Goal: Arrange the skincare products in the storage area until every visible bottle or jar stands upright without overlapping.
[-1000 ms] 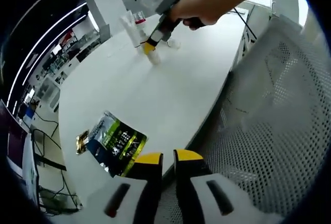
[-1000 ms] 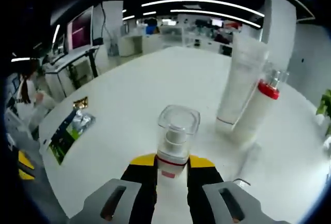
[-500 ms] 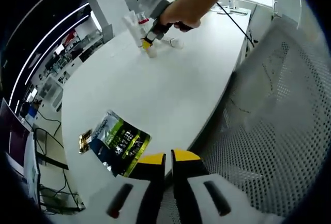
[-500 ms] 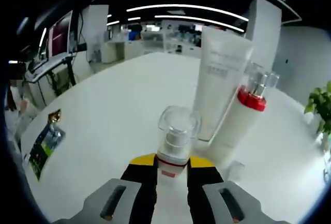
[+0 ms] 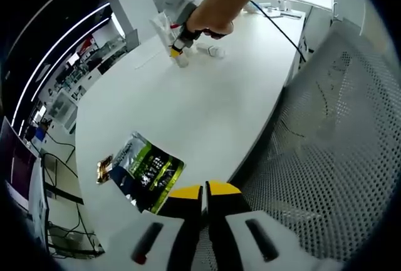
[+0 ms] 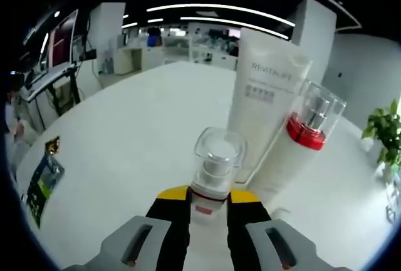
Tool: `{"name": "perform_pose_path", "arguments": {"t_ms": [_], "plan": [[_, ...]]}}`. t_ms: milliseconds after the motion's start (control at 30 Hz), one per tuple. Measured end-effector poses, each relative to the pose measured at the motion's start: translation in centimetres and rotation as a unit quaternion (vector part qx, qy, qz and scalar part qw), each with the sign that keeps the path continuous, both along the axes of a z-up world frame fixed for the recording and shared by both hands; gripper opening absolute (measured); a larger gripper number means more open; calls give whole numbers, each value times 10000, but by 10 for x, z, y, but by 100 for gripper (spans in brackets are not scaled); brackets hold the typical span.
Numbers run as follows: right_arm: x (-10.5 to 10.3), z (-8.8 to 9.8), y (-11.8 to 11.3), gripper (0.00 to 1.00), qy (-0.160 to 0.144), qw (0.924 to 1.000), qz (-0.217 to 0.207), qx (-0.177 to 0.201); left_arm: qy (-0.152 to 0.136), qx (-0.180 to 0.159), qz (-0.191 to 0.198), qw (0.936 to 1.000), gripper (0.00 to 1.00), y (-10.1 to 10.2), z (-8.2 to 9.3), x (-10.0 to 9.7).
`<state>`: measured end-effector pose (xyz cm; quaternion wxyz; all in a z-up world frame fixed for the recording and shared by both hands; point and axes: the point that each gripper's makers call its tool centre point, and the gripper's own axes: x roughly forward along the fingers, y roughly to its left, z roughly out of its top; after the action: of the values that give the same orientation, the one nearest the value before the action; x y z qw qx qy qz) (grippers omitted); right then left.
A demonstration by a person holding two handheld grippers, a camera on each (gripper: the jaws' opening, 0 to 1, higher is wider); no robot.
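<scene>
In the right gripper view my right gripper (image 6: 208, 197) is shut on a small pump bottle (image 6: 213, 171) with a clear cap, held upright over the white table (image 6: 125, 133). Just beyond it stand a tall white tube (image 6: 266, 102) and a white bottle with a red collar and clear cap (image 6: 301, 143), leaning close together. In the left gripper view my left gripper (image 5: 203, 193) is shut with nothing between its fingers, low at the table's near edge. Far across the table (image 5: 188, 96) a hand holds the right gripper (image 5: 178, 49) by the cluster of bottles (image 5: 164, 27). A small white bottle (image 5: 210, 50) lies on its side there.
A green and black foil packet (image 5: 144, 174) lies near the table's front edge; the same packet (image 6: 41, 180) appears at the left in the right gripper view. A white mesh chair back (image 5: 332, 146) stands right of my left gripper. A potted plant (image 6: 382, 133) is at the far right.
My right gripper has carried the pump bottle closer to the tube and the red-collared bottle, which now loom larger. The left gripper stays shut near the table edge.
</scene>
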<state>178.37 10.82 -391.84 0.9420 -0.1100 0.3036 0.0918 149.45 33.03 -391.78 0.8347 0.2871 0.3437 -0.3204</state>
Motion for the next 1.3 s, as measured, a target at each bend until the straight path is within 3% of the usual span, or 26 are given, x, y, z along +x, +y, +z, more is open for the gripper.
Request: {"name": "perform_pose_path", "arguments": {"t_ms": [367,1033,1300], "plan": [[15,-5,-15,17,95,9997,-183,-157,-47,-14,5,10000,0,0,1,1],[21,-5,-21,18,130,9997,-192,-94,-42,35,88,9999,0,3,1,1],[11,0,-24,29,167,9999,-5,-21,-55,52,122,9999,0,5,2,2]]}}
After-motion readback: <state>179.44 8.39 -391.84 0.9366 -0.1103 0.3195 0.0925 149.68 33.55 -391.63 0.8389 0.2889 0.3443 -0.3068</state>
